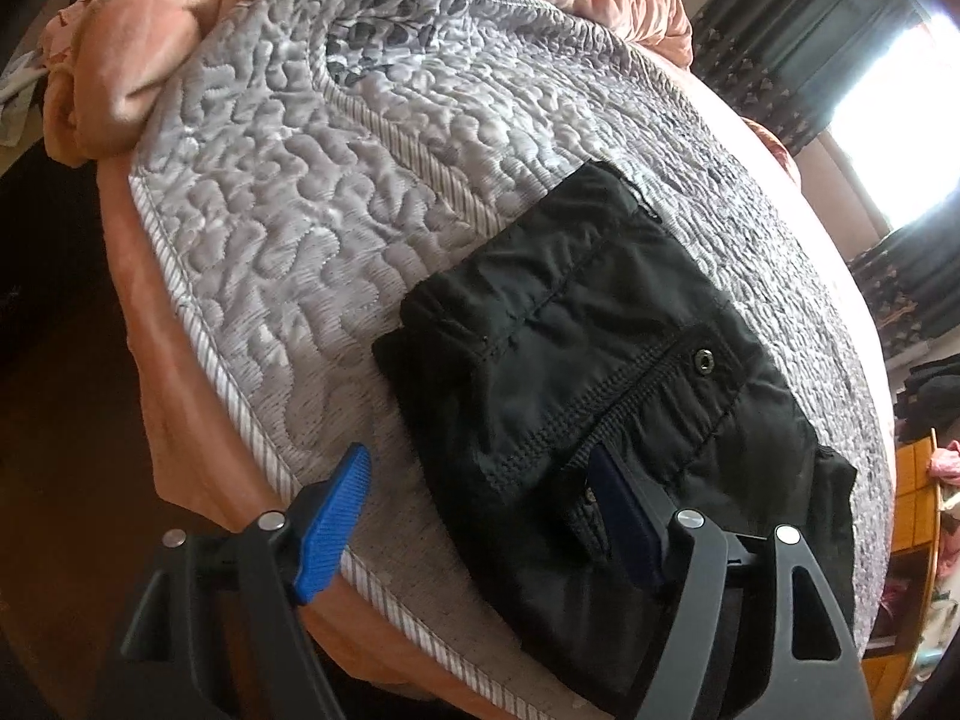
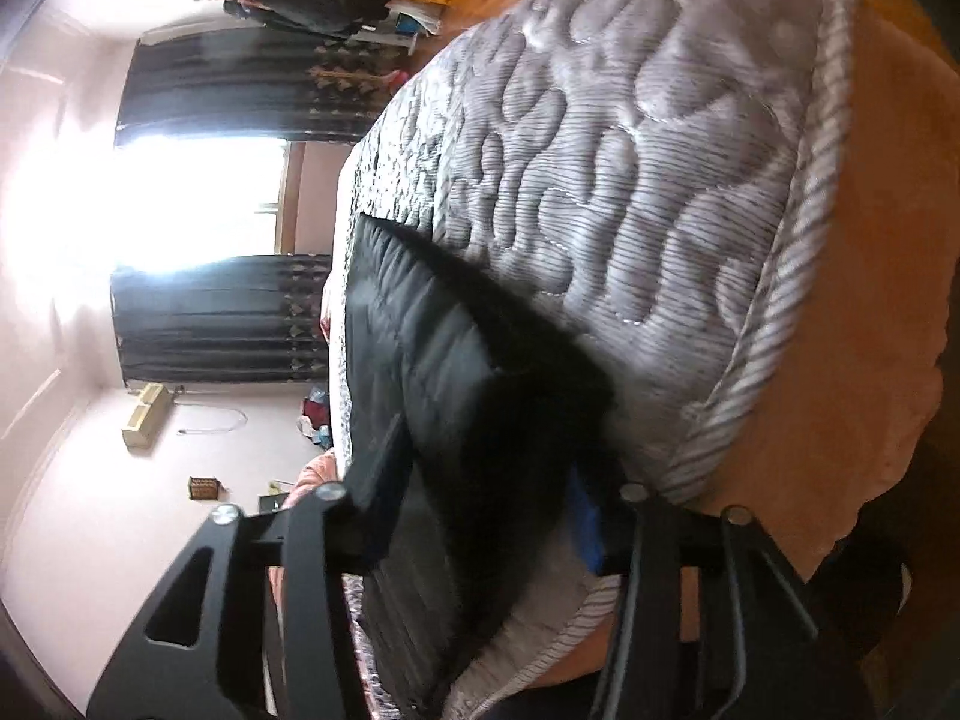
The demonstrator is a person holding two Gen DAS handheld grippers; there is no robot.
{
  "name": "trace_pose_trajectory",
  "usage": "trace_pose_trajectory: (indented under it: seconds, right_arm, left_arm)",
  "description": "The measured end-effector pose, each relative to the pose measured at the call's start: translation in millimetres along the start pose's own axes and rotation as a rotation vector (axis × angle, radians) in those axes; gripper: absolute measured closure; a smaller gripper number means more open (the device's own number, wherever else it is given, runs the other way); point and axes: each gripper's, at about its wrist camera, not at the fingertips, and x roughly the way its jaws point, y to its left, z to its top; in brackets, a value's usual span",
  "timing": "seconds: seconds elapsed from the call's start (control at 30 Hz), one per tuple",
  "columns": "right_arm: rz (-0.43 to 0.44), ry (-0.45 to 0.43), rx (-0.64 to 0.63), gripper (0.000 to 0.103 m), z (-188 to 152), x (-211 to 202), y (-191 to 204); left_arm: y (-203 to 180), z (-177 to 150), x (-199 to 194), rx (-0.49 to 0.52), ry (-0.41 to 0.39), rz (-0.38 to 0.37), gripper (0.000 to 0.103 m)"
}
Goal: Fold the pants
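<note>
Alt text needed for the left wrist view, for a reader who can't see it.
Folded black pants lie on a grey quilted mat spread over a pink blanket. The left gripper is open above their near edge, one blue finger over the mat, the other over the pants. Dark curtains frame a bright window at right.

A bed (image 1: pixel 180 396) in peach sheeting is carrying a grey quilted mat (image 1: pixel 288 192); 1 pair of folded black pants (image 1: pixel 600 330) is lying on the mat, a rumpled peach blanket (image 1: pixel 180 48) bunching beyond it.
</note>
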Motion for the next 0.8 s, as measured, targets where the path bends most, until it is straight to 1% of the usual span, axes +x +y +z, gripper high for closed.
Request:
trace_pose_trajectory:
  seconds: [0.03,0.07,0.1,0.13,0.2,0.33,0.47,0.6,0.8]
  right_arm:
    - [0.004,0.000,-0.005,0.061,0,0,2]
    - [0.003,0.002,-0.019,0.068,-1,0,6]
    - [0.000,0.001,-0.030,0.080,-1,-1,10]
    - [-0.011,-0.005,-0.044,0.083,-1,-2,14]
    - [-0.023,-0.021,-0.074,0.086,-4,-7,27]
    - [-0.049,-0.054,-0.174,0.087,-16,-20,68]
    - [-0.107,-0.077,-0.313,0.087,-33,-28,112]
    - [-0.142,-0.095,-0.430,0.087,-52,-30,150]
    - [-0.180,-0.118,-0.572,0.087,-82,-29,198]
  left_arm:
    - [0,0,1,0.001,0.000,0.000,0.028]
    - [-1,-1,1,0.002,-0.003,0.000,0.028]
    - [-2,-2,0,0.003,-0.007,-0.001,0.028]
    - [-3,-2,0,0.005,-0.010,-0.002,0.028]
    - [-4,-2,-1,0.005,-0.021,-0.004,0.028]
    - [-5,-1,-2,-0.002,-0.044,-0.010,0.028]
    - [-7,-4,-9,0.005,-0.059,-0.039,0.028]
    - [-6,-10,-20,0.001,-0.073,-0.074,0.028]
    - [1,-8,-24,0.004,-0.085,-0.073,0.028]
